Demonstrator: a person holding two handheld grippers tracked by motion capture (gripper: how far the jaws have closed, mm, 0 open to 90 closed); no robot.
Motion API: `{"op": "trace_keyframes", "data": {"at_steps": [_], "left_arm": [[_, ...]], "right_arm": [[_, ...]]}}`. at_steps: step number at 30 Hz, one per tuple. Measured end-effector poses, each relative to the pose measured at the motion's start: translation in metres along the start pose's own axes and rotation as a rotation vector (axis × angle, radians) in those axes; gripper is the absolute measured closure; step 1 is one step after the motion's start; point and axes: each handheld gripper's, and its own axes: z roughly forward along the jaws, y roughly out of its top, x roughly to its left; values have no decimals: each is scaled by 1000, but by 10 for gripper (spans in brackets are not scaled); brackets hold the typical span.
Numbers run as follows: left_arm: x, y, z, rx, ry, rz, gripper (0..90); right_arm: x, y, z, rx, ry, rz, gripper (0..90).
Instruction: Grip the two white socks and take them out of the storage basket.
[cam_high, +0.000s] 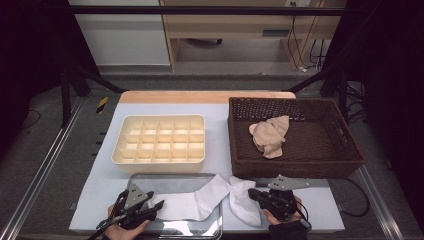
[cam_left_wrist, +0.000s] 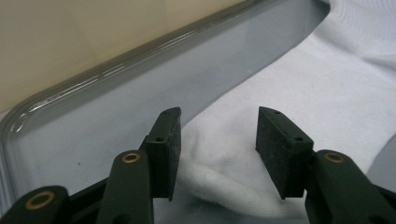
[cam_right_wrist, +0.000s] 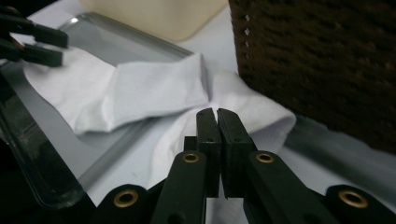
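A white sock lies bent in the middle. Its cuff end rests on the metal tray and its foot end lies on the white table cover. My left gripper is at the cuff end. In the left gripper view its jaws stand open on either side of the rolled cuff, pads clear of the cloth. My right gripper is at the foot end of the sock. Its jaws are shut pad to pad above the sock, and no cloth shows between them.
A cream divided organiser box stands just behind the tray. A dark wicker basket at the right holds a beige cloth bundle; its front wall stands close to my right gripper.
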Motion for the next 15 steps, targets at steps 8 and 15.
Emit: {"op": "trace_keyframes", "data": {"at_steps": [8,15], "left_arm": [[0,0,1,0,0,2,500],[0,0,1,-2,-3,6,502]], "right_arm": [[18,32,27,-6,99,-44,886],[38,53,77,87,77,-109,878]]}}
